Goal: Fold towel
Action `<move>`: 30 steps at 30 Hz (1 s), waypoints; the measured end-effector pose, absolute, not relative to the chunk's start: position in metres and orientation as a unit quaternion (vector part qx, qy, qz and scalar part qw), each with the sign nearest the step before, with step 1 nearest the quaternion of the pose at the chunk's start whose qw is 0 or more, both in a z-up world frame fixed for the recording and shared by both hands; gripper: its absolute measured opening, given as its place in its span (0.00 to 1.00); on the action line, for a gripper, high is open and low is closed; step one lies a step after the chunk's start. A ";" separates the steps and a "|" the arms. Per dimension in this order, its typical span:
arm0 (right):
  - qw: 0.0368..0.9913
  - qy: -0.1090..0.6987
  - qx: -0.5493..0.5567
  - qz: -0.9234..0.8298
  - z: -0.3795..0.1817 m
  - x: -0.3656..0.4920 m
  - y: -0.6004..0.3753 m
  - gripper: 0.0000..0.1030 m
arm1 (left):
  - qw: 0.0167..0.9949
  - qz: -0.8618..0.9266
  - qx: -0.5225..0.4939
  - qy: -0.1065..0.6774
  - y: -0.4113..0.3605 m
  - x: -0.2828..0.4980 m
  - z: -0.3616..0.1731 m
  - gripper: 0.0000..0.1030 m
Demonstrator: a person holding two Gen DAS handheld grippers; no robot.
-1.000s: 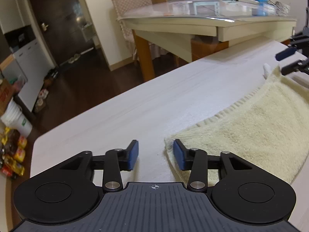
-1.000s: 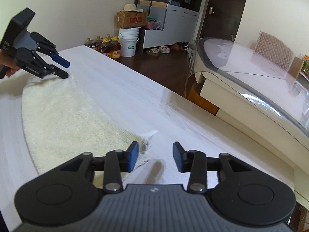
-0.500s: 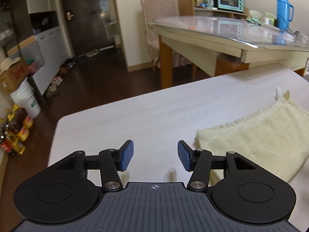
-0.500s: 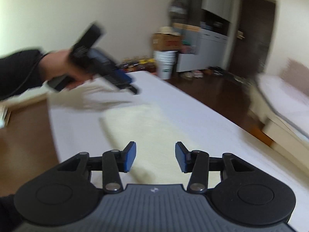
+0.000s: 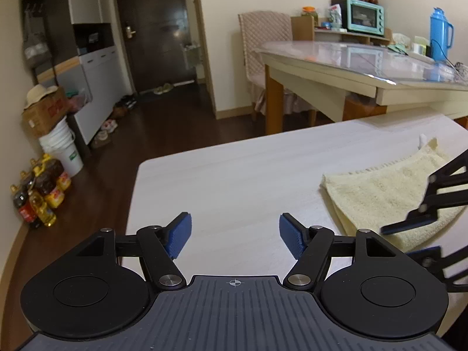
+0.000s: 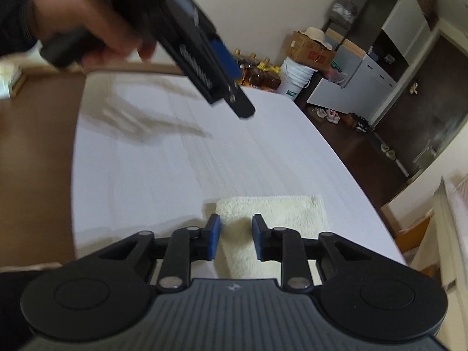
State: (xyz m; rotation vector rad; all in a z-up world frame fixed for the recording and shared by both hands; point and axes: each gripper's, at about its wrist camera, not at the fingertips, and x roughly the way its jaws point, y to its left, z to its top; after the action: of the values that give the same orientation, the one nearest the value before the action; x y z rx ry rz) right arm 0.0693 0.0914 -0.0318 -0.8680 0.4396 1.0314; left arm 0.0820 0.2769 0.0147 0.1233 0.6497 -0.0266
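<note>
Left wrist view: left gripper (image 5: 234,235) spread wide, empty, over bare table (image 5: 234,175); towel (image 5: 386,193), doubled, lies off to its right. Right wrist view: right gripper (image 6: 235,238) narrowly parted, empty, directly above towel (image 6: 272,213); right therefore nearer.

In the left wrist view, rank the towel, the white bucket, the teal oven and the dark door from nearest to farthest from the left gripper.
From the left gripper:
1. towel, right, on the white table
2. white bucket, left, on the floor
3. teal oven and dark door, both at the far wall; too close to rank.
</note>
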 end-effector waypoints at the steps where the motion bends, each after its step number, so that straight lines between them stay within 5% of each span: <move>1: 0.757 0.196 -0.405 0.474 -0.034 0.068 0.093 0.11 | 0.946 -0.014 0.060 0.318 0.279 0.079 0.015 0.72; 23: 0.713 0.272 -0.288 0.579 0.000 0.020 -0.091 0.10 | 0.878 -0.289 0.246 0.291 0.156 0.006 -0.004 0.77; 27: 0.739 0.265 -0.242 0.570 0.004 0.015 -0.112 0.31 | 0.888 -0.259 0.124 0.360 0.163 0.043 -0.003 0.42; 30: 0.760 0.260 -0.208 0.558 0.006 0.017 -0.116 0.41 | 0.890 -0.246 0.086 0.374 0.169 0.060 -0.004 0.32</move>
State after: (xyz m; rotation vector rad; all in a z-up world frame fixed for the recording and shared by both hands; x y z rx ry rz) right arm 0.0169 -0.1156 0.0062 -0.4527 0.5670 1.2144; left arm 0.0604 0.1685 -0.0038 0.1794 0.7764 -0.5109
